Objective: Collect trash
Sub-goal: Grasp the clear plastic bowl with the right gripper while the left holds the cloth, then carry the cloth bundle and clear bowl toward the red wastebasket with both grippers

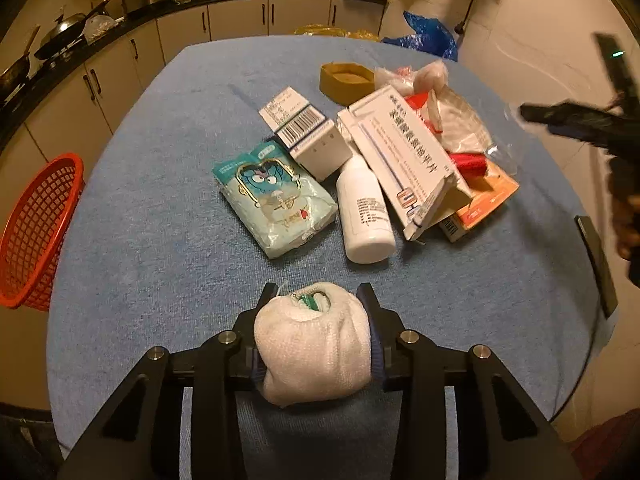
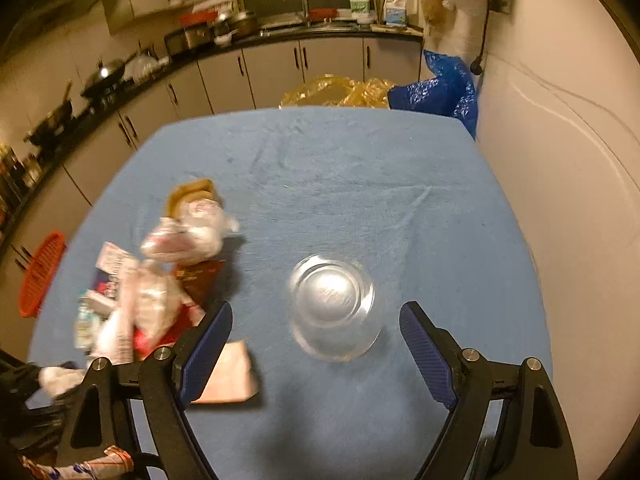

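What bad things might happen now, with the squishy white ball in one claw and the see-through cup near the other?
The white wad looks soft, and the left gripper pinches only its sides, so it might slip out on the way to the red basket. The right gripper is open around the upside-down clear cup; a bump could tip it or push it over the blue cloth.

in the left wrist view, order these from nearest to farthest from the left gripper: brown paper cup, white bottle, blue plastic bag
From the left gripper:
1. white bottle, just ahead, lying on the cloth
2. brown paper cup, behind the pile
3. blue plastic bag, off the table's far edge
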`<state>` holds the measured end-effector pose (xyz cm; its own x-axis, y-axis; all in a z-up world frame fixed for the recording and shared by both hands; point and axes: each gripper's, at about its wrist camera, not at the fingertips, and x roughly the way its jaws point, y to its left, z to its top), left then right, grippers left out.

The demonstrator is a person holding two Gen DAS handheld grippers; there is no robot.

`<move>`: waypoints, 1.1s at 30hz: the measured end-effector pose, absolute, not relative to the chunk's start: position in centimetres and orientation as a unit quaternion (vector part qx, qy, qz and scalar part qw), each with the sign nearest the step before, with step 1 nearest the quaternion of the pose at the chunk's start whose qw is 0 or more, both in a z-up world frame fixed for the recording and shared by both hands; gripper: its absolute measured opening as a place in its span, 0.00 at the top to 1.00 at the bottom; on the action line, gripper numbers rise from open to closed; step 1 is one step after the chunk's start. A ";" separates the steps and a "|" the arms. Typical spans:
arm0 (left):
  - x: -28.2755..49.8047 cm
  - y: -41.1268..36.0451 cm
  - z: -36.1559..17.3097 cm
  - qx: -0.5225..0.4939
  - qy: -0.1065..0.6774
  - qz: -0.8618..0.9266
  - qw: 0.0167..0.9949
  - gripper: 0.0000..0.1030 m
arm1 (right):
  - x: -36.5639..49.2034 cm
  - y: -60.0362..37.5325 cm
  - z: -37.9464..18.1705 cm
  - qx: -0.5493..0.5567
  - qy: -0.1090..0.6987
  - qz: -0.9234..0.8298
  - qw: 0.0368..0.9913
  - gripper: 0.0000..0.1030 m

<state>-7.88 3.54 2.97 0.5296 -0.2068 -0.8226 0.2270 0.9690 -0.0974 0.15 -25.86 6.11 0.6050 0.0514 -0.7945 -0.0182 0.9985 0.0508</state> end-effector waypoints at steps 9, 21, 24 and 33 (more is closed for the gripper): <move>-9.5 4.6 4.5 -0.006 0.459 -0.100 0.883 0.63 | 0.3 -25.9 5.2 -0.006 0.444 0.036 0.895 0.41; -10.0 7.0 8.6 -0.025 0.406 -0.065 0.911 0.63 | -2.3 -22.8 12.8 -0.003 0.372 0.044 0.927 0.41; -10.2 8.1 9.7 -0.033 0.392 -0.053 0.918 0.63 | -2.1 -20.4 15.3 -0.004 0.348 0.074 0.934 0.41; -11.2 10.9 11.5 -0.049 0.366 -0.017 0.929 0.63 | -1.3 -11.8 17.5 -0.003 0.350 0.184 0.918 0.41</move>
